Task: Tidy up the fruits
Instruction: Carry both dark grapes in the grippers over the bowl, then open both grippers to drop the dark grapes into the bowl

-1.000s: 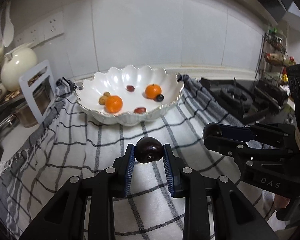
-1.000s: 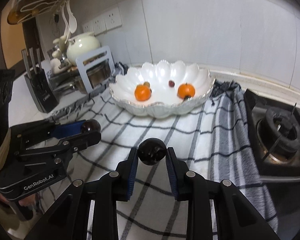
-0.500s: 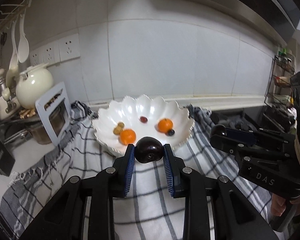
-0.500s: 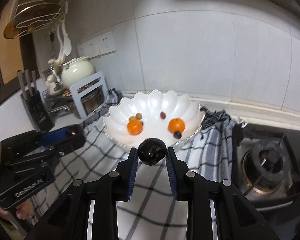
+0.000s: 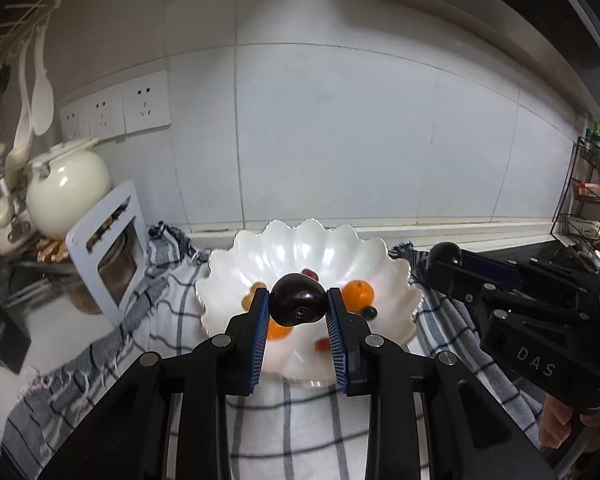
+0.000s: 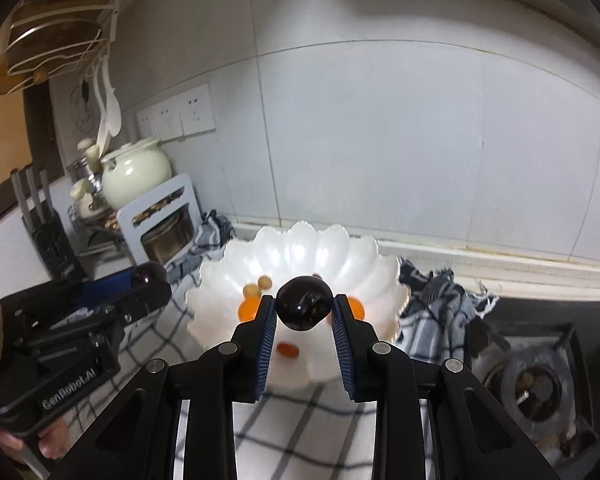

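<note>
Dark plums: one plum (image 5: 298, 299) pinched in left jaws, another plum (image 6: 305, 308) in right.
Change: both raised from cloth (image 5: 300, 420) toward bowl (image 5: 396, 280).
Meaning: release next.

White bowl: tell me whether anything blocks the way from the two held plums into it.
Nothing visible does. The left gripper holds a plum and the right gripper holds another plum, both in front of the white bowl. The bowl is open-topped; its oranges and small fruits leave bare spots.
</note>
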`<action>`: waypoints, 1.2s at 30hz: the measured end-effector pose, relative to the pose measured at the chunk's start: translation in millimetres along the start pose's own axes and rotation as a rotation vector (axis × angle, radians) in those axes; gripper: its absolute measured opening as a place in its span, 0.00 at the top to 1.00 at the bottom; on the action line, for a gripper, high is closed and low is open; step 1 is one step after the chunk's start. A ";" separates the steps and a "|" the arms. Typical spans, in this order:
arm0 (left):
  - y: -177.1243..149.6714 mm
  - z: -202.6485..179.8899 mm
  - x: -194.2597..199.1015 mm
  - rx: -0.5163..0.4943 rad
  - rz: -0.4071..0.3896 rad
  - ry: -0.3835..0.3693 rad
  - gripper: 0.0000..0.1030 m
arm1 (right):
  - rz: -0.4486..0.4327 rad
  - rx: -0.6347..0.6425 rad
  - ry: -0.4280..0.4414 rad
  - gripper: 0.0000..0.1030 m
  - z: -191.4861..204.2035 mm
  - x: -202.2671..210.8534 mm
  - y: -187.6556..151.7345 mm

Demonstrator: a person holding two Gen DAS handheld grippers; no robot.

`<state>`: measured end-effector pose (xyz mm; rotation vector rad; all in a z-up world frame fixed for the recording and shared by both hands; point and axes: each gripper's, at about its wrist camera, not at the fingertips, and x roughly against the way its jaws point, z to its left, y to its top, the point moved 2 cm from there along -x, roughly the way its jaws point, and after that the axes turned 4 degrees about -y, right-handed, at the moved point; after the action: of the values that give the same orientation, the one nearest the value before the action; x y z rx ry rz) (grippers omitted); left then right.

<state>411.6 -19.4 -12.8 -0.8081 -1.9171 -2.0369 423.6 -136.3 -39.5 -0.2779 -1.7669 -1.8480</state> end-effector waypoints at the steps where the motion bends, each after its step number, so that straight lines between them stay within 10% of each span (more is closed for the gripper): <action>1: 3.6 0.5 -4.1 -0.001 0.000 -0.005 0.72 | 0.003 0.000 0.004 0.71 -0.4 -4.6 4.4; 33: 35.9 34.6 -148.9 0.028 0.240 -0.023 0.71 | 0.222 0.027 -0.059 0.71 -26.1 -158.2 41.9; 36: 36.9 37.6 -155.7 0.028 0.252 -0.019 0.50 | 0.246 0.020 -0.063 0.69 -27.5 -166.2 40.7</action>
<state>567.5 -18.5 -64.9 -1.0093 -1.7478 -1.8547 587.6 -120.0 -93.2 -0.5261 -1.7071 -1.6623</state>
